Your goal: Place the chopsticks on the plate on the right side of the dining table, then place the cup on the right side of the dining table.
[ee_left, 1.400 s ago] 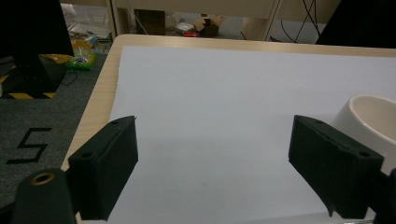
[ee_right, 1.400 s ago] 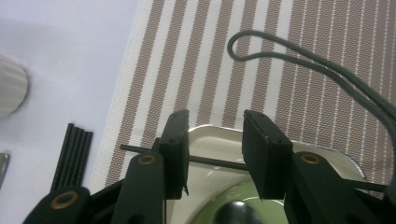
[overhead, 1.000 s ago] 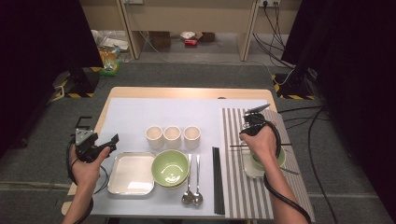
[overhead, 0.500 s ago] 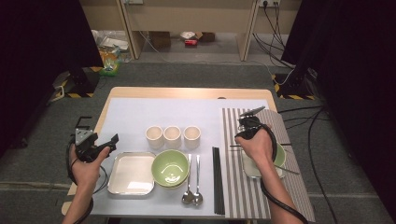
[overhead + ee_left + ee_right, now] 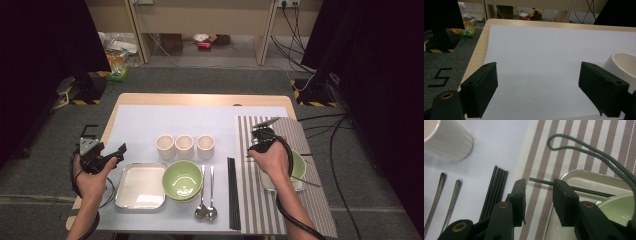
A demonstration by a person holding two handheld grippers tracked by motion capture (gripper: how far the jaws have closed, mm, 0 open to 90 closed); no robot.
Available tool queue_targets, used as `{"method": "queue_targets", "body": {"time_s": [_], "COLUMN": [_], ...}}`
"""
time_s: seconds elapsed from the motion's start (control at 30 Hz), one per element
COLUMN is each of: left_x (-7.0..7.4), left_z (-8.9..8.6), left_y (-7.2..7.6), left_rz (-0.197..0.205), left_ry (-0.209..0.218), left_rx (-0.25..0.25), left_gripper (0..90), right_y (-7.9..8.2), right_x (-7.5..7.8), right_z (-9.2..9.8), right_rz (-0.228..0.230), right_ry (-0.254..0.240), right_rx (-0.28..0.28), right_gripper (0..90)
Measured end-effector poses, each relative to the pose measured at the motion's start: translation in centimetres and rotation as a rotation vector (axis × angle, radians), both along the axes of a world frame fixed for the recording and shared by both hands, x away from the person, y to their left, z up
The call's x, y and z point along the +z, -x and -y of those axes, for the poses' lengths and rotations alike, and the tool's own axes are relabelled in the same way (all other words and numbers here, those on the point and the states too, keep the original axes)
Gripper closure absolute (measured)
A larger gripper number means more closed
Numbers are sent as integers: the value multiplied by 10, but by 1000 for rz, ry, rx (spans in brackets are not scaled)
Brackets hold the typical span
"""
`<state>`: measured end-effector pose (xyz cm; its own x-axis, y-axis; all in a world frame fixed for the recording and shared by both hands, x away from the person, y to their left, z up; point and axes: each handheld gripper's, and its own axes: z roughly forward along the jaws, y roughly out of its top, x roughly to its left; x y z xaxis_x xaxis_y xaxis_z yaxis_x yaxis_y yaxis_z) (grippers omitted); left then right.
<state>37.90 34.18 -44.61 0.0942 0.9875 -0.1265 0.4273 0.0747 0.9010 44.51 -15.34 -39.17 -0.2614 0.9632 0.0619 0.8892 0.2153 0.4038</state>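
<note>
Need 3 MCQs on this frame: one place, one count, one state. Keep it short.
1. The chopstick ahead of the right hand-held gripper rests across:
A. tray on the striped mat
B. spoons
C. cups

2. White cups in the row:
A. two
B. three
C. five

3. Left hand-held gripper:
A. shut on a cup
B. open, holding nothing
C. shut on a spoon

Answers:
1 A, the stick crosses the tray rim on the mat.
2 B, three stand side by side.
3 B, jaws wide apart over bare table.

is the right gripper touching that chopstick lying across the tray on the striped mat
Apart. The right gripper view shows the right gripper with open jaws, the chopstick lying beyond the pads and striped mat visible between them.
</note>
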Motion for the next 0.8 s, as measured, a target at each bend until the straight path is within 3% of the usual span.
{"method": "queue_targets", "body": {"time_s": [0.8], "left_x": [0], "left_z": [1], "left_y": [0], "left_rz": [0], "left_ry": [-2], "left_rx": [-1], "left_gripper": [149], "right_y": [8], "right_x": [-5], "right_z": [-3], "right_rz": [-31], "right_ry": [-8], "right_rx": [14], "right_gripper": [647]}}
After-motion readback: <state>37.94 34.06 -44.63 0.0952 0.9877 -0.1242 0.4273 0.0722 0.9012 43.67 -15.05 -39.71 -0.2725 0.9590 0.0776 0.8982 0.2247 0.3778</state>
